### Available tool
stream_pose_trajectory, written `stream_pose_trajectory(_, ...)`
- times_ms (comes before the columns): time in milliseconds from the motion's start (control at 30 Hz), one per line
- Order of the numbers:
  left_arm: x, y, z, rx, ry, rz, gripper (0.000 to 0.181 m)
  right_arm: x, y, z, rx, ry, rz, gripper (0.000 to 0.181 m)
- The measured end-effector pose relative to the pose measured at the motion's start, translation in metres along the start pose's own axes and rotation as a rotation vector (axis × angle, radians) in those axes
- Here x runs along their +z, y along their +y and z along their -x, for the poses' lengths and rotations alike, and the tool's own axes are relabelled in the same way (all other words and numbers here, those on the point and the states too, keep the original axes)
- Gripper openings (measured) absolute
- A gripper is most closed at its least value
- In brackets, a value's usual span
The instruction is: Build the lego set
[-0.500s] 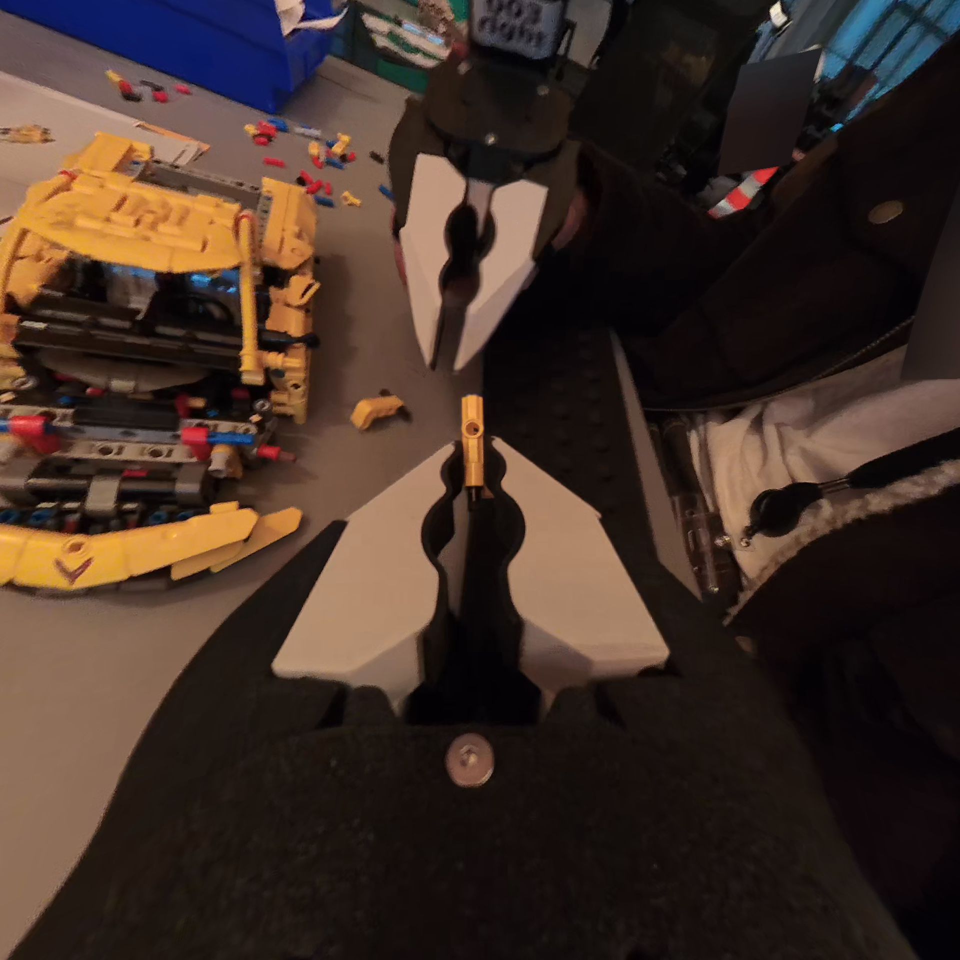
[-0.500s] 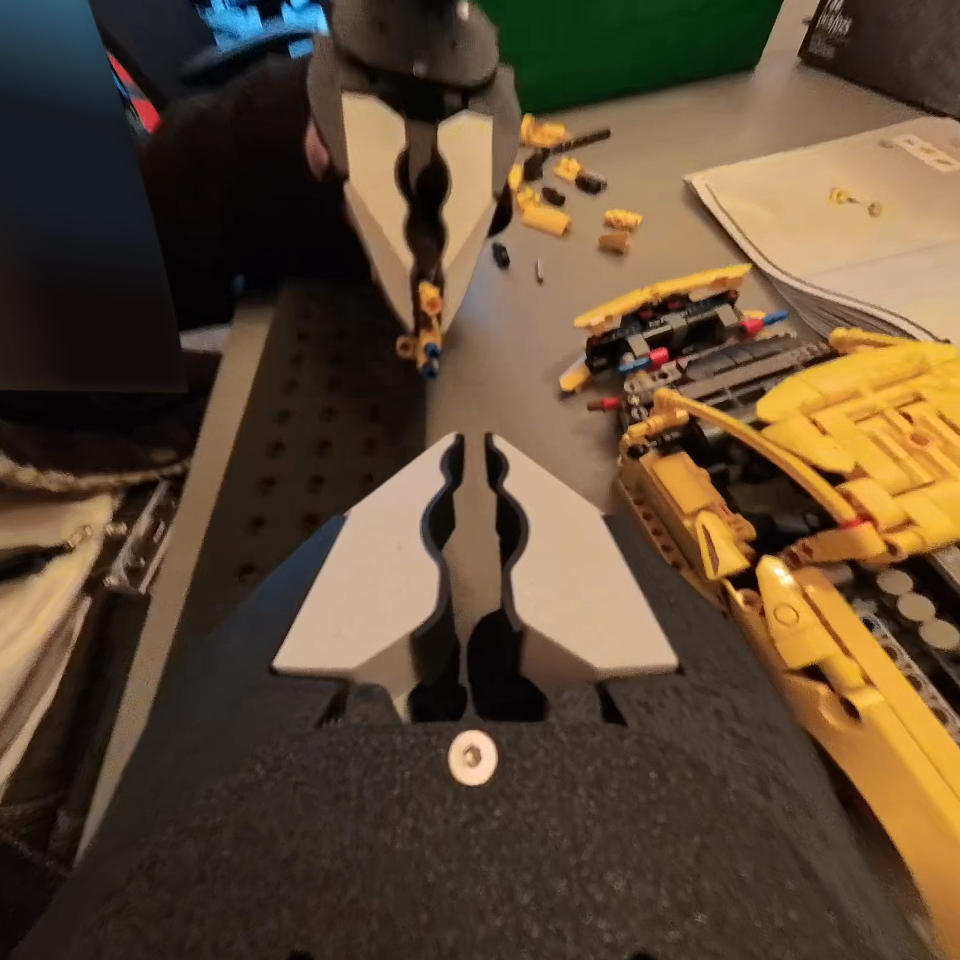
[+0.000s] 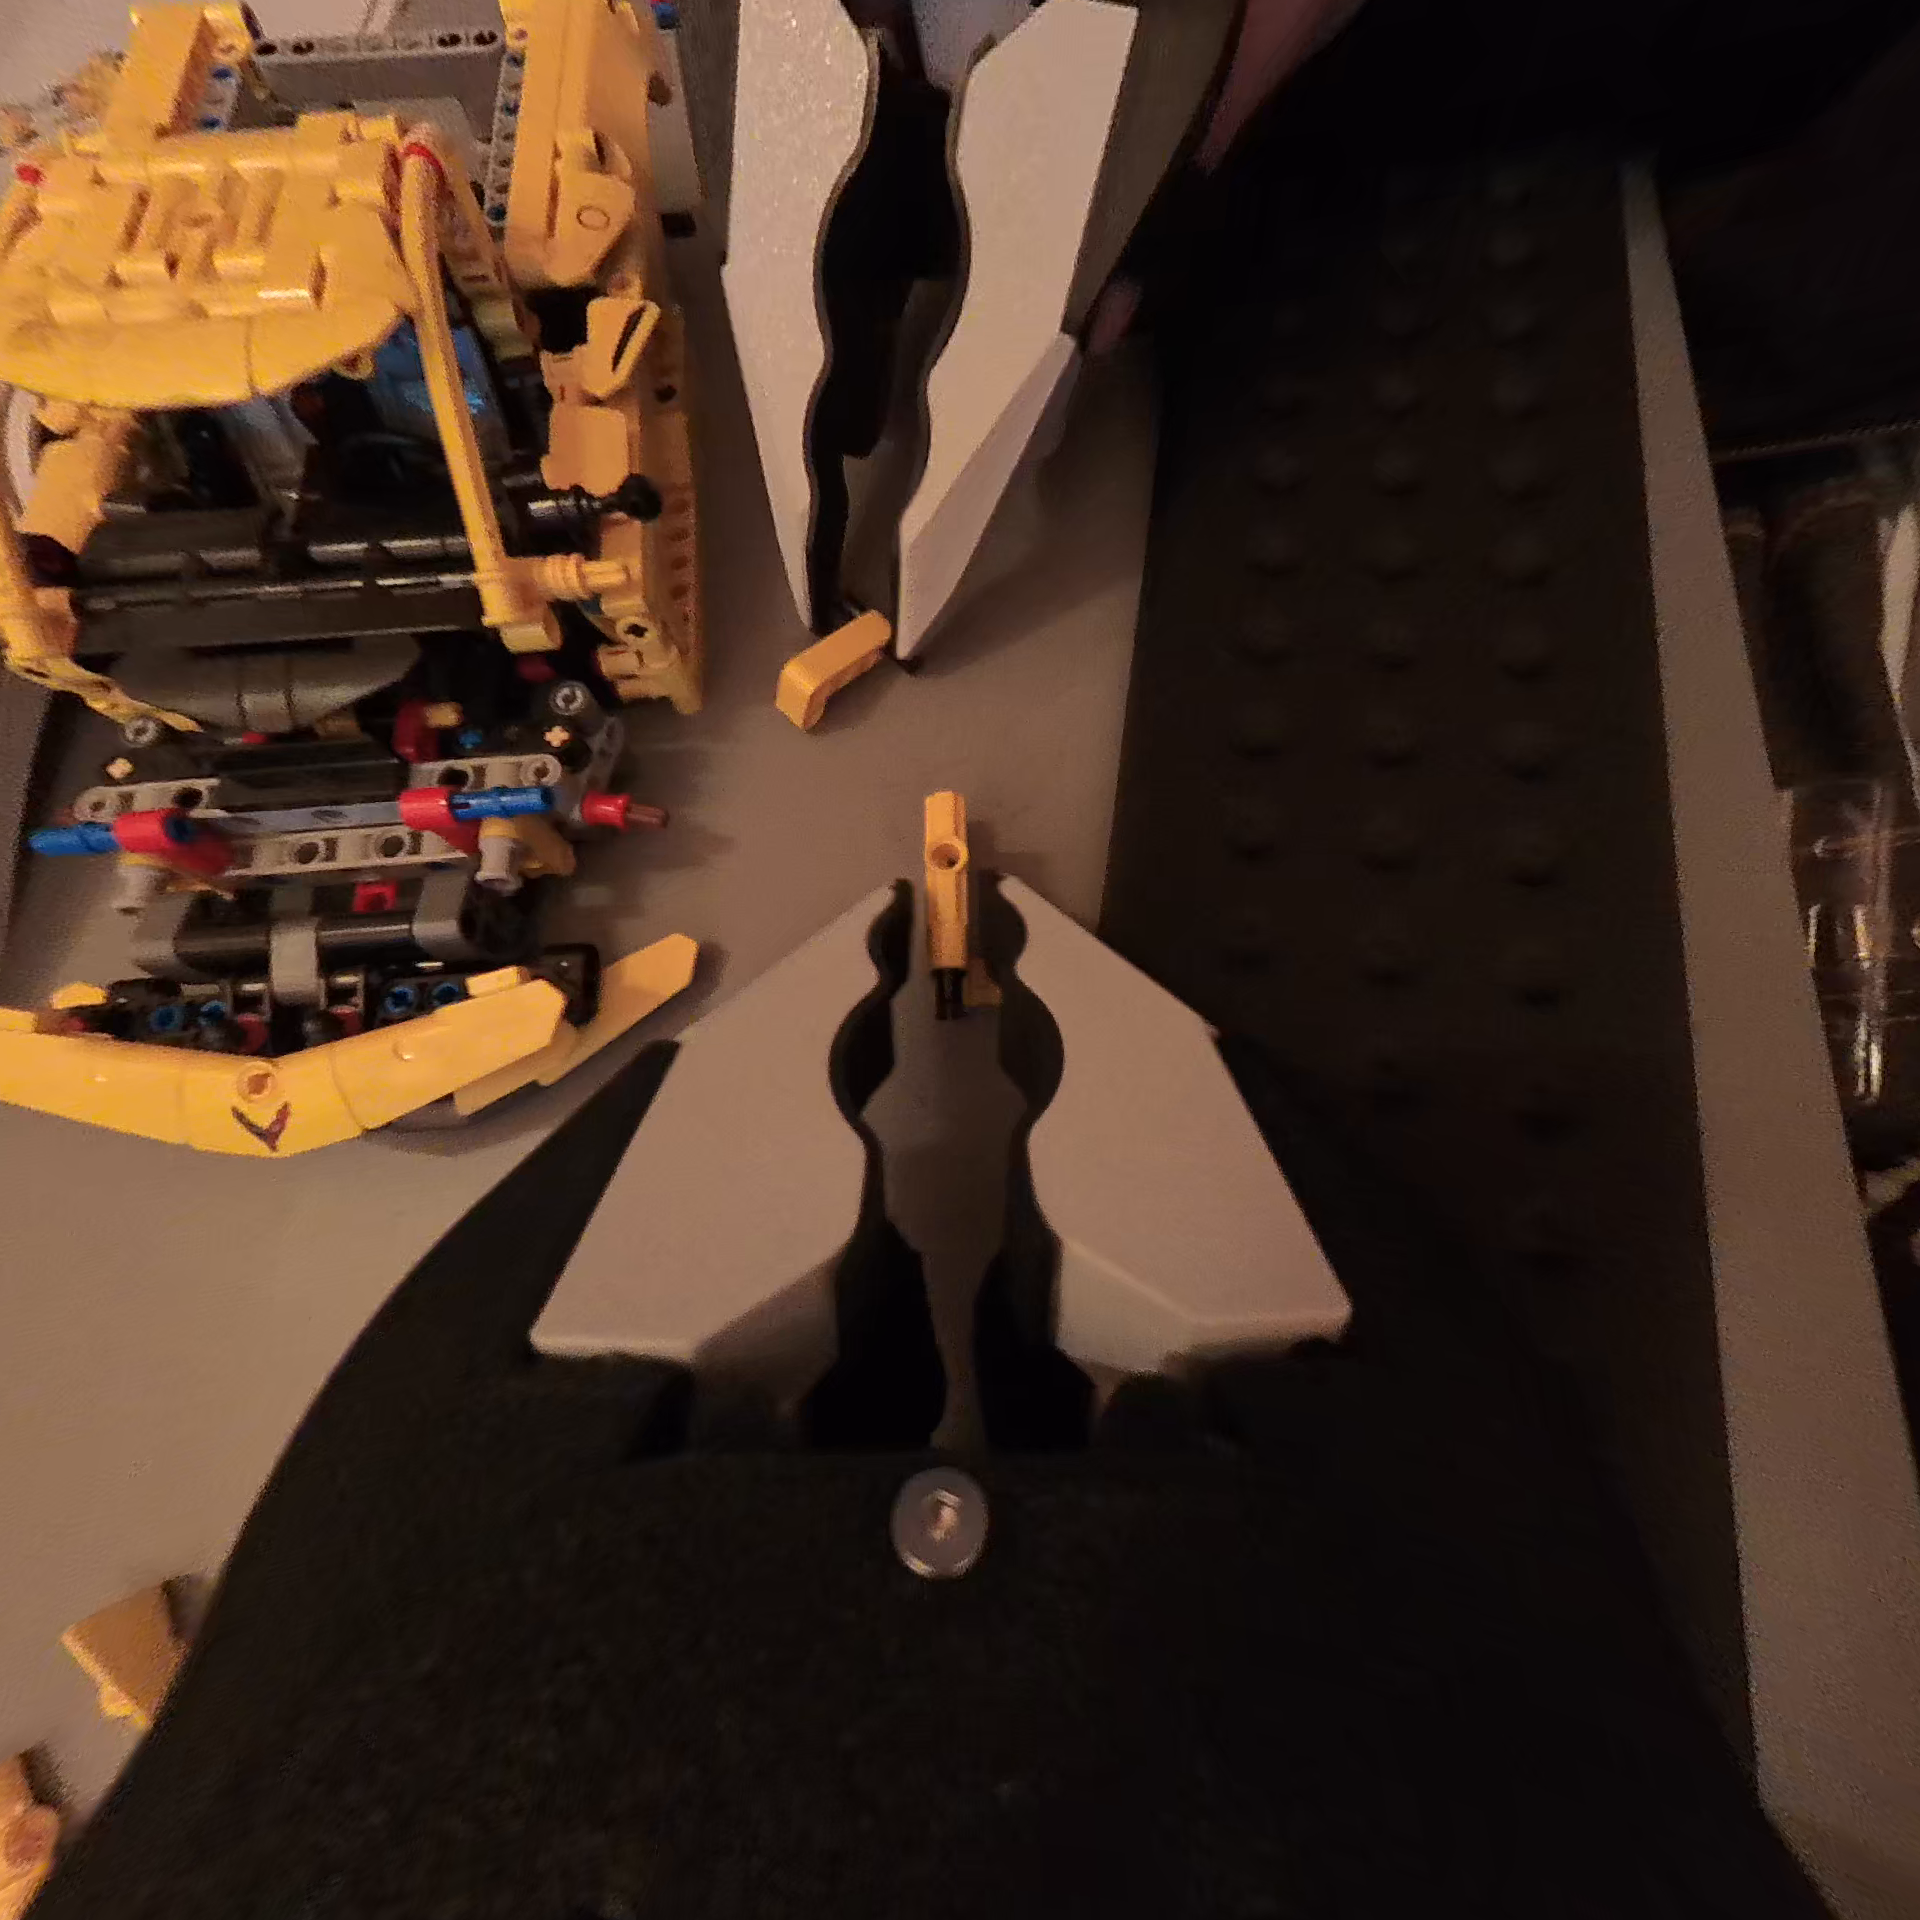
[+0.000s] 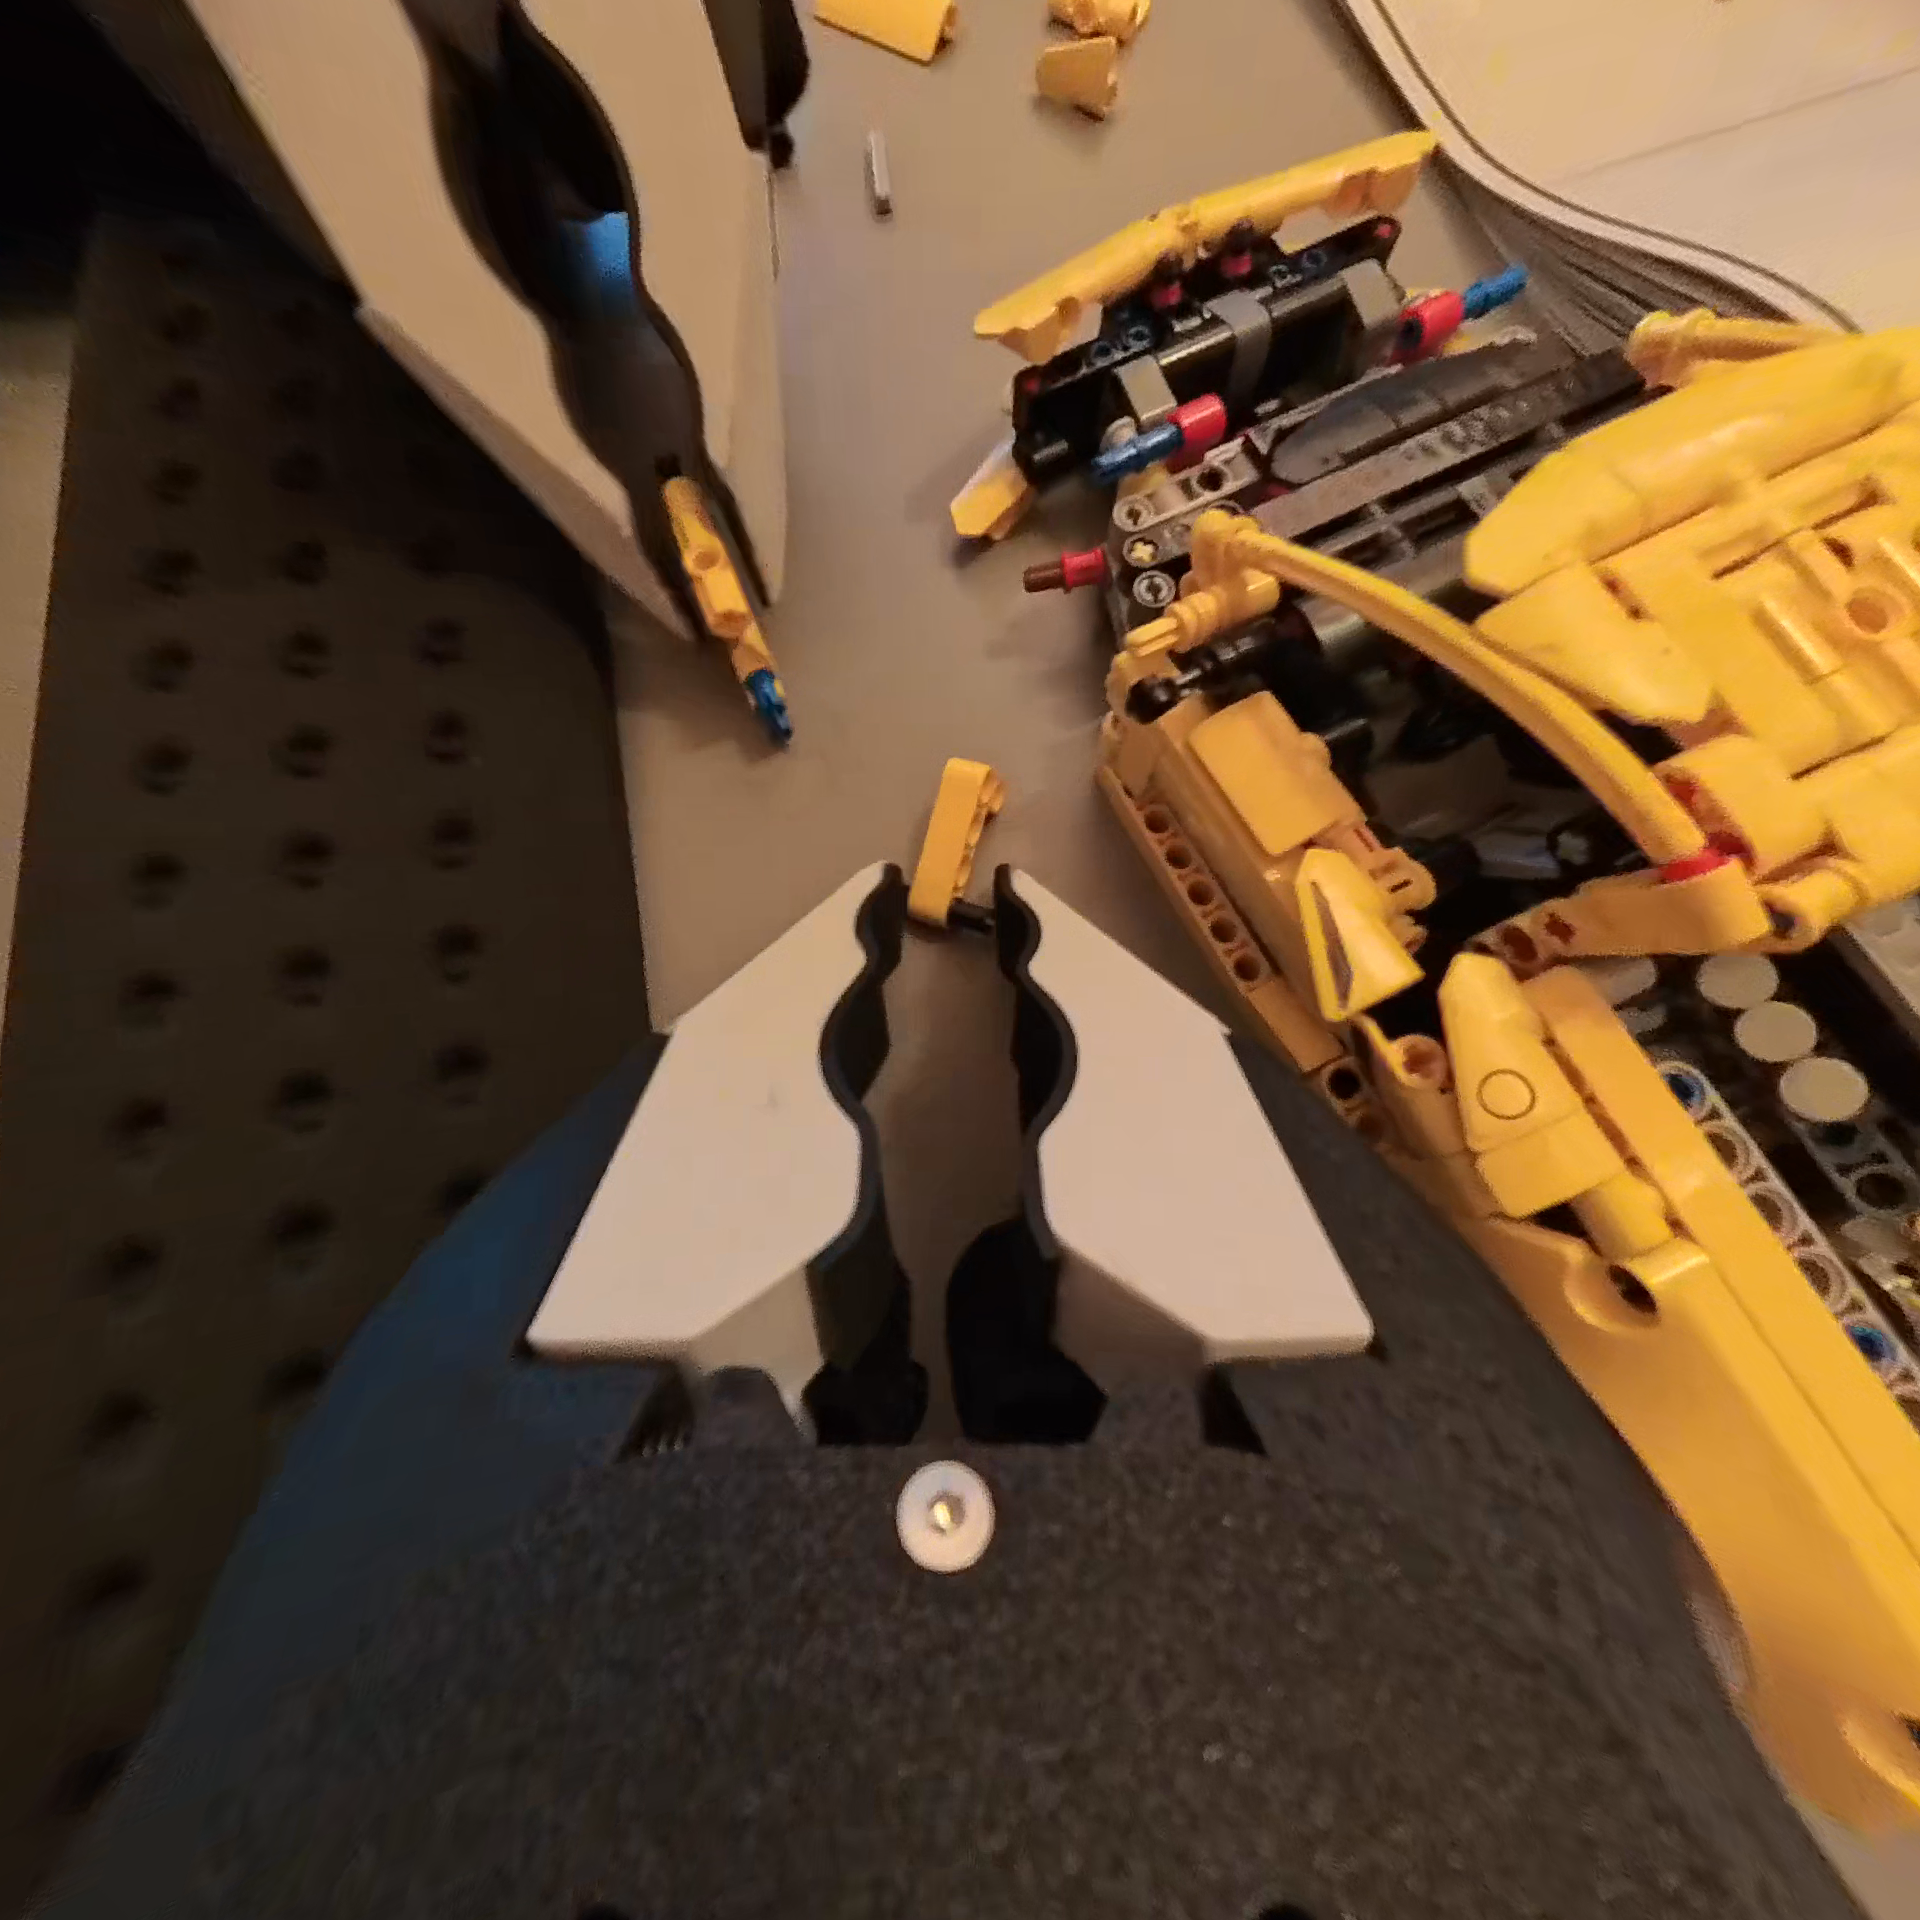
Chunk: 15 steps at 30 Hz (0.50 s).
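Note:
The yellow lego car (image 3: 343,416) stands on the grey table, left in the left wrist view and right in the right wrist view (image 4: 1558,779). My left gripper (image 3: 945,894) is shut on a thin yellow connector (image 3: 945,873) that carries a blue pin at its far end (image 4: 769,707). My right gripper (image 4: 940,883) is low over the table, jaws slightly apart. Its tips sit on either side of a small yellow beam piece (image 4: 951,831) lying next to the car's side. That piece also shows at the right gripper's tips in the left wrist view (image 3: 831,670).
The car's loose yellow front bumper section (image 3: 312,1081) lies beside it. A dark studded strip (image 3: 1403,727) runs along the table edge. An open instruction booklet (image 4: 1662,104), loose yellow parts (image 4: 1081,73) and a small grey pin (image 4: 881,171) lie at the back. Tip to tip, the grippers are about 7 cm apart.
Both grippers have dropped toward the table and closer together. My right gripper has come down around the small yellow piece, jaws a little wider. The left still holds its connector.

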<state>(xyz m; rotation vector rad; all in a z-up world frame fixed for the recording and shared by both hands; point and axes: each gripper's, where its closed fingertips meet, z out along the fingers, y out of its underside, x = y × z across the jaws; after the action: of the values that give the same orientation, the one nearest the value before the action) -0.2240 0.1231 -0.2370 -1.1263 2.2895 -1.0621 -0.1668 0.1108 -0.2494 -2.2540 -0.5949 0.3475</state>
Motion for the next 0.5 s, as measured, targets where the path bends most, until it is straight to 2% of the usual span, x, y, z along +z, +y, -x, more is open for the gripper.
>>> stream_pose_trajectory(33, -0.001, -0.003, 0.002, -0.001, -0.019, -0.011, 0.026, -0.001, 0.001, -0.001, 0.029, -0.008, 0.016, 0.014)
stream_pose_trajectory(67, -0.004, -0.007, 0.002, -0.012, -0.022, -0.027, 0.033, -0.002, 0.002, 0.001, 0.058, -0.036, 0.03, 0.014)
stream_pose_trajectory(100, -0.006, -0.011, 0.0, -0.02, -0.008, -0.041, 0.035, -0.003, 0.002, 0.003, 0.091, -0.067, 0.024, 0.008)
stream_pose_trajectory(167, -0.009, -0.017, -0.001, 0.009, -0.032, -0.035, 0.036, -0.009, -0.006, 0.007, 0.165, -0.128, -0.027, 0.008)
stream_pose_trajectory(367, -0.008, -0.041, 0.003, 0.438, -0.405, 0.141, 0.036, -0.037, -0.041, 0.035, 0.317, -0.422, -0.235, 0.007)
stream_pose_trajectory(433, -0.011, -0.055, 0.002, 0.558, -0.511, 0.152, 0.036, -0.042, -0.046, 0.045, 0.357, -0.521, -0.254, 0.007)
stream_pose_trajectory(500, -0.009, -0.057, 0.0, 0.616, -0.539, 0.19, 0.036, -0.043, -0.046, 0.052, 0.356, -0.568, -0.243, 0.007)
